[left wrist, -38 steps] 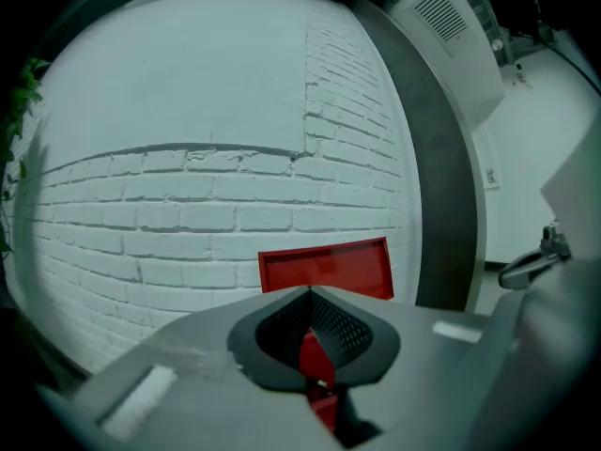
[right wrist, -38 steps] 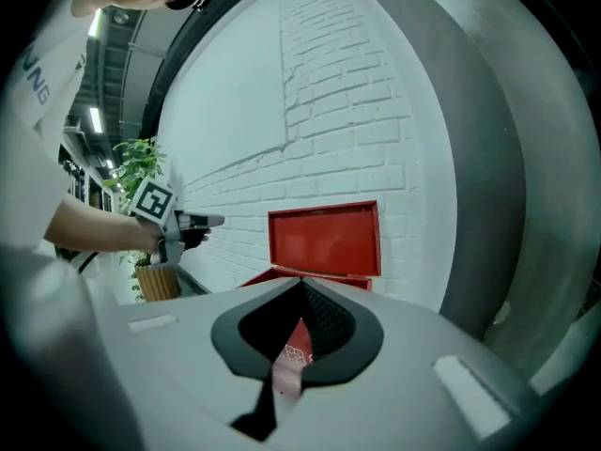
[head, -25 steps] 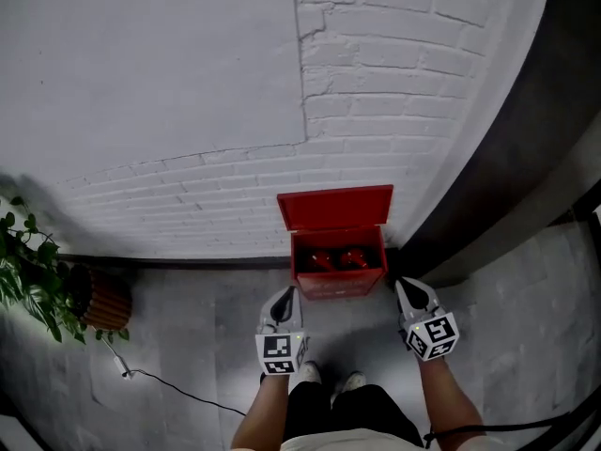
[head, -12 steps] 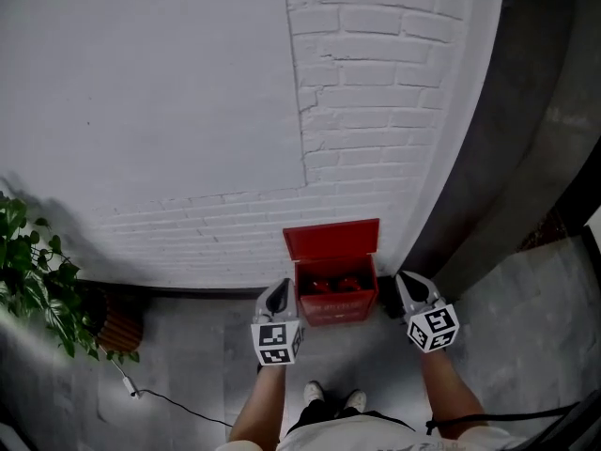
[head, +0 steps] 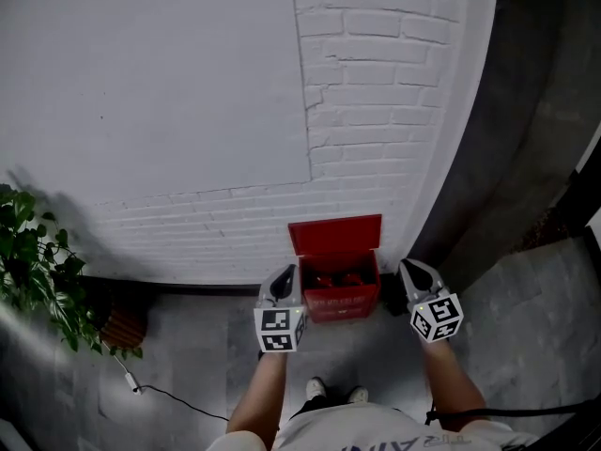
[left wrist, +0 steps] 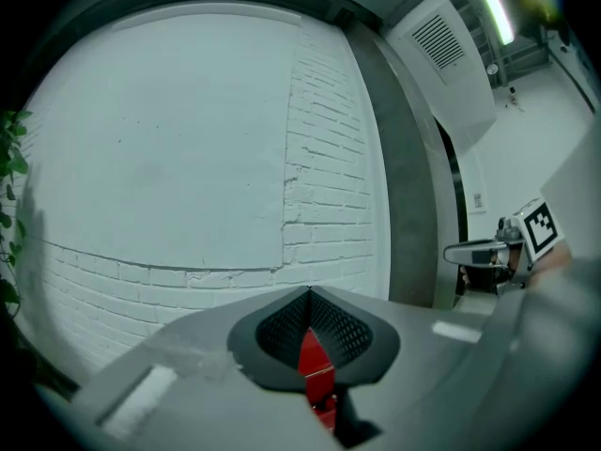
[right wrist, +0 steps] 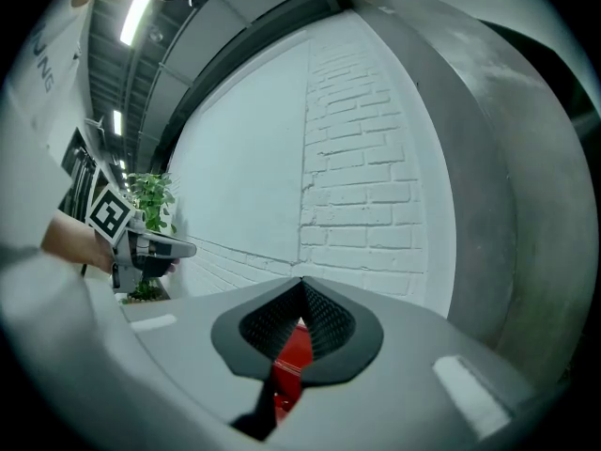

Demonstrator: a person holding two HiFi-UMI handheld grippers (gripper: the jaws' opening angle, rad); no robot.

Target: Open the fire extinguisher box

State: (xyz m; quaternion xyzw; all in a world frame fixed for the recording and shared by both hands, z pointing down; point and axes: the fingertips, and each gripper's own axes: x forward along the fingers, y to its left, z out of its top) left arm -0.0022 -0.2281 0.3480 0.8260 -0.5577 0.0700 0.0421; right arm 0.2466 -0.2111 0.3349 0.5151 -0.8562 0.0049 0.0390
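A second ago, in the head view, both grippers hung below the front of the fire extinguisher box (head: pixel 336 272). They have since lifted and now flank it: the left gripper (head: pixel 287 272) has its tip just beside the box's left wall, and the right gripper (head: pixel 407 267) sits near its right wall. The box itself has slid lower in that view and looks smaller, with more white wall above its raised lid (head: pixel 334 234). The person's shoes (head: pixel 333 390), earlier right under the left gripper, now sit well below both.
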